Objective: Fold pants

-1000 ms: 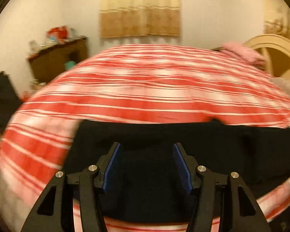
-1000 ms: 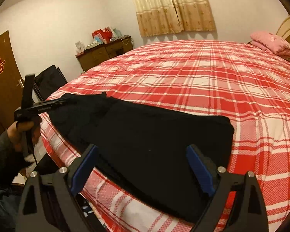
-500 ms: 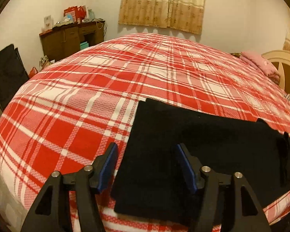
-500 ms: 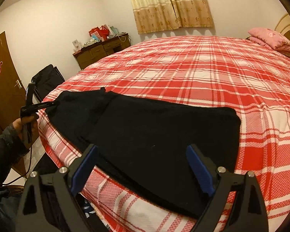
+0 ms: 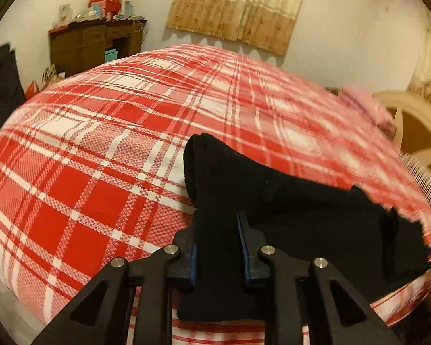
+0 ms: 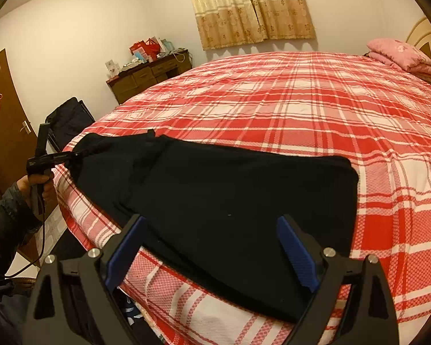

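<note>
Gripping pants [image 5: 273,201] end, left gripper [image 5: 217,247] clamped; right gripper [image 6: 212,253] spread, idle. Next: carry fold toward 3 o'clock.

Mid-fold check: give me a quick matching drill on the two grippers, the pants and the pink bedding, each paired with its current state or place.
Things:
1. left gripper
2. right gripper
3. black pants
4. pink bedding

States or places:
A. jaws wide open, gripping nothing
B. stacked at the far right of the bed
C. shut on the cloth's edge
D. spread along the near edge of the plaid bedspread

Pairs: 1-C, 2-A, 3-D, 4-B
</note>
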`<state>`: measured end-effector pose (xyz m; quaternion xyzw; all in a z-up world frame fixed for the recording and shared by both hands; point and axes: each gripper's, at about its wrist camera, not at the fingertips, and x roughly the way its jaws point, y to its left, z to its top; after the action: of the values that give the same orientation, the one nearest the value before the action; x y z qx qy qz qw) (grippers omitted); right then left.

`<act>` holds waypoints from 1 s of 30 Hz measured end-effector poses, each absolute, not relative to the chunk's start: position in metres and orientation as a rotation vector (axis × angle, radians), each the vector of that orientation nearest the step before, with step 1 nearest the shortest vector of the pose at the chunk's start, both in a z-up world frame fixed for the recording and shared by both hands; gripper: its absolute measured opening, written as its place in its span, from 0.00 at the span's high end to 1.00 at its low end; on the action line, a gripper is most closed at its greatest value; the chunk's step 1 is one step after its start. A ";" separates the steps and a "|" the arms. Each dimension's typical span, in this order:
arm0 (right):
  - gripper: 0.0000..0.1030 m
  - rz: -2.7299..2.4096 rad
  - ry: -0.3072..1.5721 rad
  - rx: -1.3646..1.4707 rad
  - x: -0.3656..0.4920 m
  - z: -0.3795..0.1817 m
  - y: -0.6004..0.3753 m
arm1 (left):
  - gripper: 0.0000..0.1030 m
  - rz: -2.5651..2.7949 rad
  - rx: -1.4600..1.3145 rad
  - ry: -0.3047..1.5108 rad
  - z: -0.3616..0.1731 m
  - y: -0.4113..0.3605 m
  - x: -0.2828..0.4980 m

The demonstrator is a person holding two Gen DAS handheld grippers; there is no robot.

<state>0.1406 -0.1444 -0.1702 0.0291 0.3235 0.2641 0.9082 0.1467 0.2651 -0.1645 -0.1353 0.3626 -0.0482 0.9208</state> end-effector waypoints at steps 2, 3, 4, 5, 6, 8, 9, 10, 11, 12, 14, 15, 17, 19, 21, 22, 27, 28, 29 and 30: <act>0.08 0.541 0.665 0.063 0.140 -0.170 -0.145 | 0.78 -0.103 -0.296 0.725 -0.160 0.265 0.144; 0.08 0.538 0.665 0.062 0.140 -0.170 -0.145 | 0.78 -0.101 -0.284 0.718 -0.157 0.262 0.142; 0.08 0.534 0.669 0.062 0.141 -0.171 -0.146 | 0.78 -0.089 -0.261 0.717 -0.156 0.259 0.142; 0.08 0.530 0.673 0.060 0.141 -0.172 -0.145 | 0.78 -0.073 -0.233 0.716 -0.155 0.256 0.141; 0.08 0.518 0.681 0.055 0.143 -0.173 -0.145 | 0.78 -0.057 -0.187 0.711 -0.153 0.250 0.140; 0.08 0.508 0.690 0.054 0.144 -0.175 -0.145 | 0.78 -0.041 -0.122 0.702 -0.152 0.239 0.139; 0.08 0.507 0.689 0.058 0.144 -0.175 -0.146 | 0.78 -0.027 -0.104 0.701 -0.152 0.235 0.139; 0.08 0.507 0.688 0.061 0.143 -0.175 -0.147 | 0.78 -0.022 -0.101 0.701 -0.153 0.235 0.138; 0.08 0.505 0.692 0.059 0.144 -0.175 -0.147 | 0.78 -0.021 -0.101 0.703 -0.154 0.234 0.139; 0.08 0.500 0.699 0.054 0.145 -0.176 -0.146 | 0.78 -0.016 -0.102 0.708 -0.157 0.235 0.141; 0.08 0.478 0.731 0.023 0.147 -0.182 -0.142 | 0.78 -0.005 -0.110 0.725 -0.163 0.239 0.145; 0.08 0.471 0.737 0.007 0.148 -0.184 -0.140 | 0.78 -0.001 -0.122 0.731 -0.167 0.243 0.146; 0.08 0.462 0.729 -0.029 0.146 -0.185 -0.136 | 0.77 0.001 -0.139 0.737 -0.172 0.249 0.148; 0.08 0.455 0.729 -0.051 0.145 -0.186 -0.134 | 0.77 0.002 -0.143 0.731 -0.173 0.250 0.145; 0.08 0.452 0.726 -0.066 0.144 -0.187 -0.133 | 0.78 0.002 -0.138 0.704 -0.164 0.246 0.138; 0.08 0.451 0.725 -0.067 0.143 -0.187 -0.133 | 0.78 -0.003 -0.135 0.685 -0.158 0.242 0.134; 0.08 0.448 0.720 -0.042 0.143 -0.186 -0.135 | 0.78 -0.039 -0.105 0.639 -0.126 0.222 0.126; 0.08 0.452 0.717 -0.027 0.143 -0.184 -0.136 | 0.78 -0.037 -0.097 0.645 -0.123 0.217 0.125; 0.08 0.462 0.710 0.001 0.142 -0.182 -0.139 | 0.78 -0.040 -0.095 0.646 -0.121 0.214 0.125; 0.08 0.470 0.704 0.021 0.142 -0.180 -0.141 | 0.78 -0.043 -0.095 0.646 -0.119 0.210 0.123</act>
<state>0.1419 -0.1410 -0.1798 0.0102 0.3416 0.2280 0.9117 0.1231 0.2100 -0.1193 -0.0465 0.3172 -0.0211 0.9470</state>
